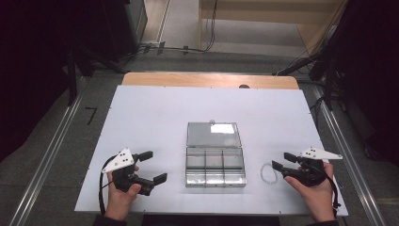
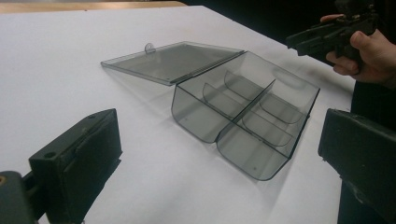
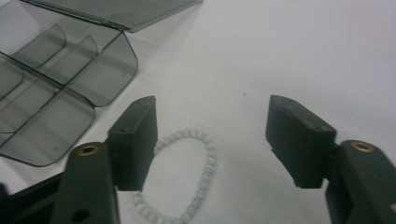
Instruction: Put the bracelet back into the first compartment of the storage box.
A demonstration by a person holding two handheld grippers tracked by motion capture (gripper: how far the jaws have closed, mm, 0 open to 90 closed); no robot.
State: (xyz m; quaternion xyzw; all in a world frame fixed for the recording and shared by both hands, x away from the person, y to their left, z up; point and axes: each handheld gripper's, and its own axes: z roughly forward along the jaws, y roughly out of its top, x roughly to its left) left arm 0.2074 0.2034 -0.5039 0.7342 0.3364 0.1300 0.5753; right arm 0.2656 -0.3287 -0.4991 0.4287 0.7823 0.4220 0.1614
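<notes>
A clear grey compartment box (image 1: 215,165) lies open mid-table, its lid (image 1: 213,134) folded back flat; the compartments look empty. A pale bead bracelet (image 1: 267,173) lies on the white sheet just right of the box. My right gripper (image 1: 281,161) stands open right beside the bracelet. In the right gripper view the bracelet (image 3: 205,158) lies below and between the spread jaws, nothing gripped. My left gripper (image 1: 154,166) is open, left of the box and apart from it. The left gripper view shows the box (image 2: 243,116) ahead between its jaws.
A white sheet (image 1: 141,117) covers the table, with a wooden edge (image 1: 207,80) at the far side. Dark stands and cables crowd the floor around the table. Metal rails run along both sides.
</notes>
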